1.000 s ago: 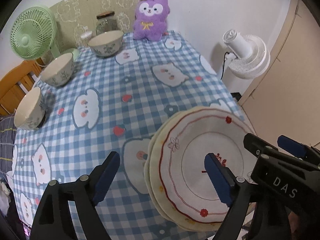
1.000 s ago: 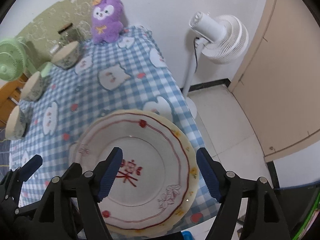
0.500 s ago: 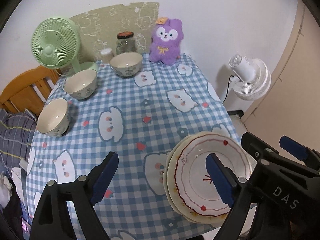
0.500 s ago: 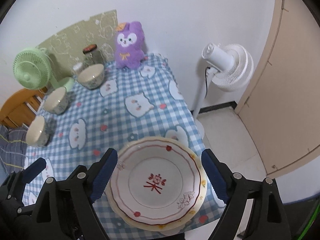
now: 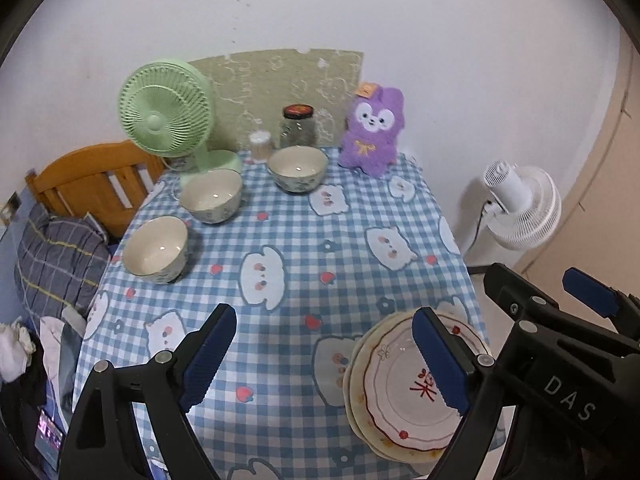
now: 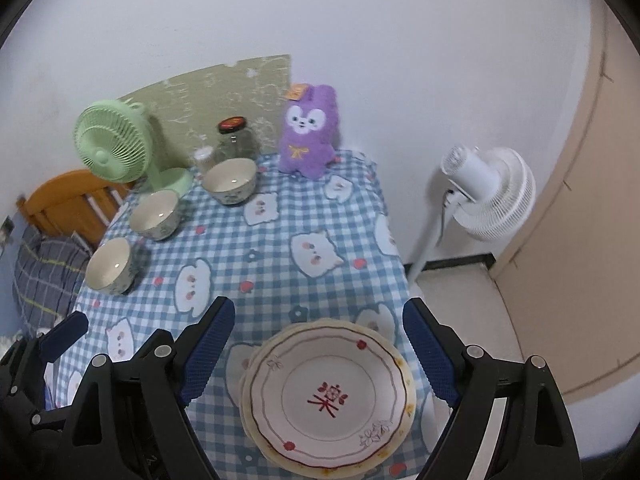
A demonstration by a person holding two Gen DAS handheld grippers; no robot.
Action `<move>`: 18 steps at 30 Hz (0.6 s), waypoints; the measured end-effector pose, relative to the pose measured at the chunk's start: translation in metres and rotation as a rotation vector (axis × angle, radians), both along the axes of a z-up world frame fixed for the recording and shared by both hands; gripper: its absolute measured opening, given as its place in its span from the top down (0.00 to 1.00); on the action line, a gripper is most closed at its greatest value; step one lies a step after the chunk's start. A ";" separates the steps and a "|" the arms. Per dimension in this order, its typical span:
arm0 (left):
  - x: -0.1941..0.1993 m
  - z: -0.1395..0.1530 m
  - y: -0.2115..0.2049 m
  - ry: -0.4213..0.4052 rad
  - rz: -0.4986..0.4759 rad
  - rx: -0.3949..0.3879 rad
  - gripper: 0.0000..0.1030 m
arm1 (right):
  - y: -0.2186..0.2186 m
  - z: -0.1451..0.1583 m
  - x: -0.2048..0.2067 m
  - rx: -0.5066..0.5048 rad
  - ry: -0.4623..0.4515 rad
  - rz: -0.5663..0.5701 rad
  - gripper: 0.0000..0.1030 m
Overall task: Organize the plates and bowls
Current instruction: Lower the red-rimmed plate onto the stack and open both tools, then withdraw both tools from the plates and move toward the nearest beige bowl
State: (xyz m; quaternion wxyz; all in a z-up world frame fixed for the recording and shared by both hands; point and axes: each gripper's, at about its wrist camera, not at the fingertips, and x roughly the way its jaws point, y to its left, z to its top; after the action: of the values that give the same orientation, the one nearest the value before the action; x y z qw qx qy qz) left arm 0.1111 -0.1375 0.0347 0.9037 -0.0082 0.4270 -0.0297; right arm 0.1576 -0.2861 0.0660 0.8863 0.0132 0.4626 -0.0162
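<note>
A stack of cream plates with a red rim line and a red flower mark lies at the table's near right corner, also in the left wrist view as the plate stack. Three cream bowls stand along the far left: bowl, bowl and bowl. High above the table, my left gripper is open with nothing between its blue pads. My right gripper is open over the plates, well clear of them.
A green desk fan, a glass jar, a small container and a purple plush toy line the table's back edge. A white floor fan stands on the right. A wooden chair and dark bedding are on the left.
Both grippers have risen away from the plate stack, so the plates look smaller and more of the table and wall shows. The right gripper's jaws widened slightly. The plates stayed on the table.
</note>
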 end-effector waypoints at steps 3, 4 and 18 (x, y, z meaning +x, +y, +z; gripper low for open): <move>0.002 0.001 0.008 0.011 0.014 -0.003 0.12 | 0.011 0.002 0.005 -0.009 0.009 0.006 0.15; 0.002 0.001 0.010 0.014 0.018 -0.005 0.12 | 0.014 0.003 0.007 -0.009 0.009 0.009 0.15; 0.030 0.001 0.069 0.031 -0.004 -0.017 0.14 | 0.077 0.005 0.031 0.018 -0.035 -0.015 0.14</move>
State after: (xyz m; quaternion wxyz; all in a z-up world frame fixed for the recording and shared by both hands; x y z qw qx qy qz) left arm 0.1411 -0.0686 0.0357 0.8969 -0.0157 0.4406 -0.0350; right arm 0.1886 -0.2089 0.0711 0.8940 0.0249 0.4471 -0.0183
